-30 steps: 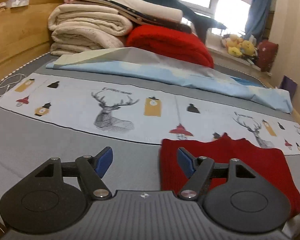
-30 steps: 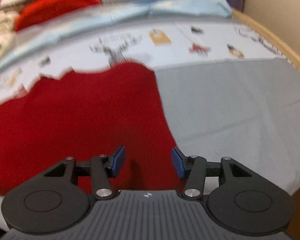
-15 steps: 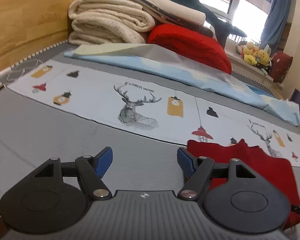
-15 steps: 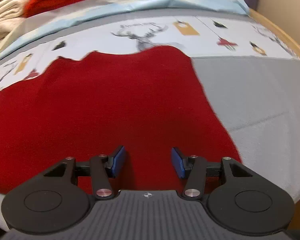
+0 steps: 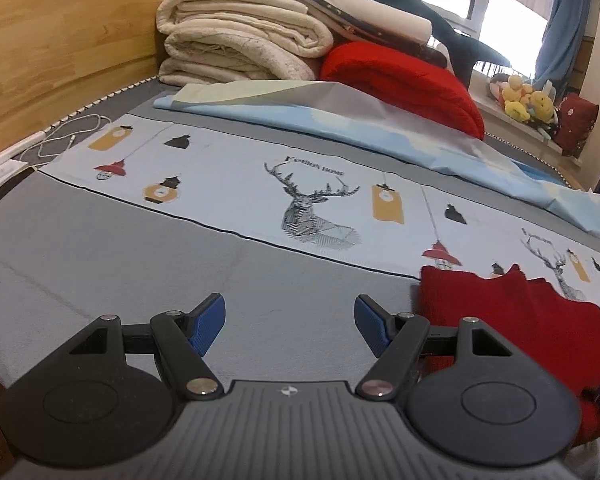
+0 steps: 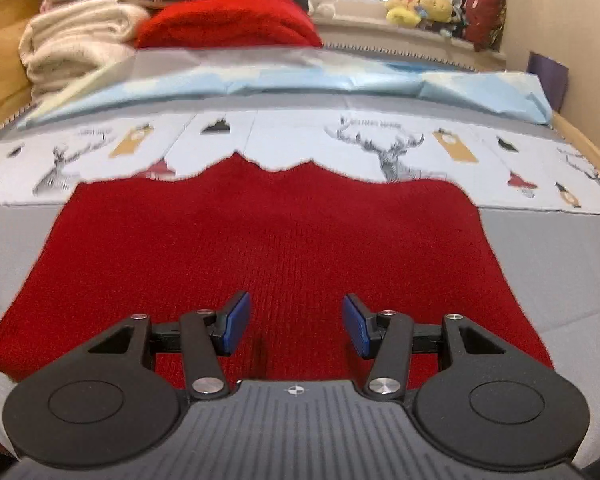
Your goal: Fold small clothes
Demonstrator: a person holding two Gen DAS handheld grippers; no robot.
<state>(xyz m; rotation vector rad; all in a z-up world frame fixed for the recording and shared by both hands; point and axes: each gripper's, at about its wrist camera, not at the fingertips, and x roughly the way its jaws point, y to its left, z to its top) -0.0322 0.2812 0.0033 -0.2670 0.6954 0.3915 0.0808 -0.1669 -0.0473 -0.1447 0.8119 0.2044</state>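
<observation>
Black gripper [image 5: 290, 326] linkages, blue pads, silver screws

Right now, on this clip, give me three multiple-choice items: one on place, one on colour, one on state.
1. Where does the garment lie?
A. on the blanket pile
B. flat on the bed
C. on the windowsill

2. What colour is it?
A. red
B. green
C. white

3. How are the right tongs?
A. shut on the garment
B. open above the garment
C. shut on the sheet

Answers:
1 B: it lies spread on the grey cover.
2 A: the knit is red in both views.
3 B: the blue pads stand apart and no cloth is pinched between them.
</observation>
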